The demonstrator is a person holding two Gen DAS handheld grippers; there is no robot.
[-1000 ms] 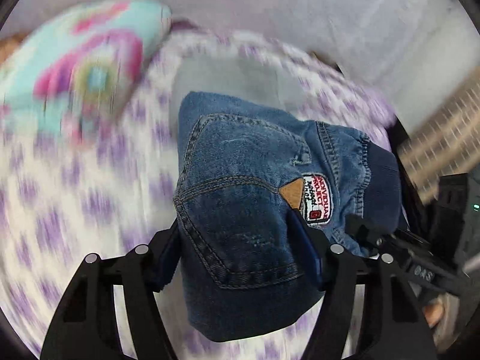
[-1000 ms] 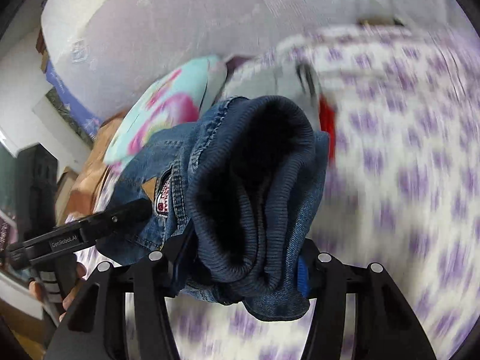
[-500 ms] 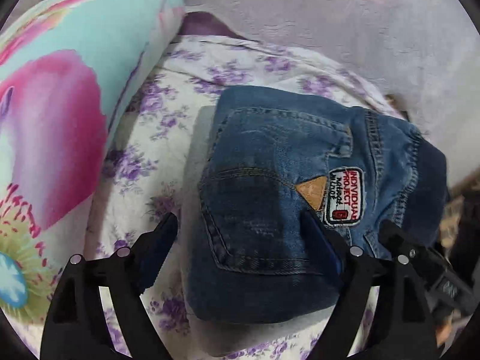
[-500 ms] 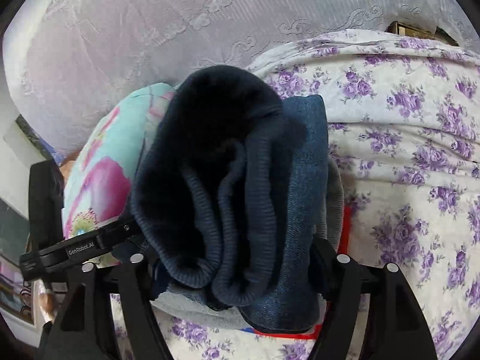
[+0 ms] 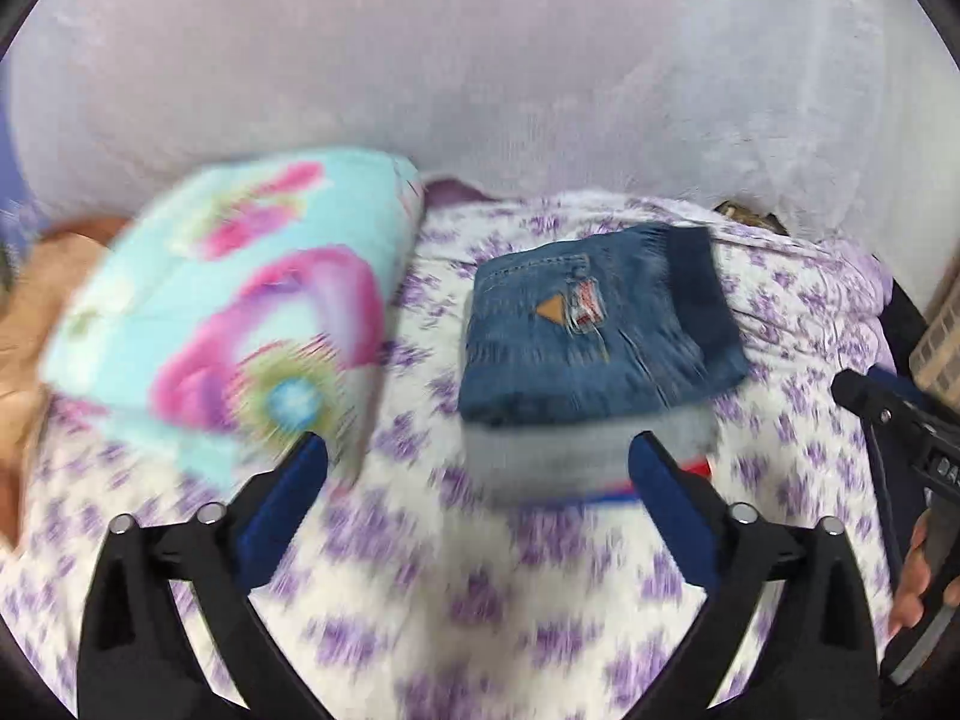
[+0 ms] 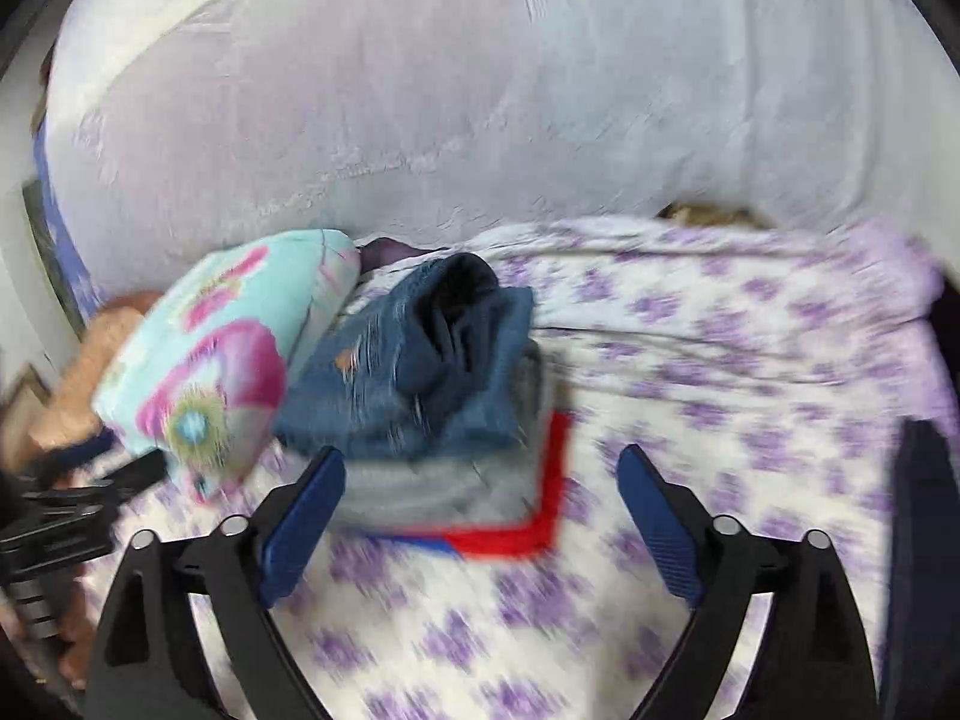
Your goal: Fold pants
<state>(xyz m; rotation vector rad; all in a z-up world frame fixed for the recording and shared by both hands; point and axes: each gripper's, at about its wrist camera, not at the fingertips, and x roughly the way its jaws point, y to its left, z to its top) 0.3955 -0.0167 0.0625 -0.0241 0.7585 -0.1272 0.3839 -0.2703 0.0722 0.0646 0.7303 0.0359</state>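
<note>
The folded jeans, which half a second ago sat gripped between both sets of fingers, now lie released on top of a folded grey garment with a red-edged piece beneath, all on the purple-flowered sheet. Both grippers have pulled back. The left gripper stands wide open, holding nothing, level and low over the sheet. The right gripper is likewise spread wide and empty, just short of the stack. A turquoise and pink pillow lies just beside the jeans on their left; open sheet stretches to their right, with a white curtain behind.
</note>
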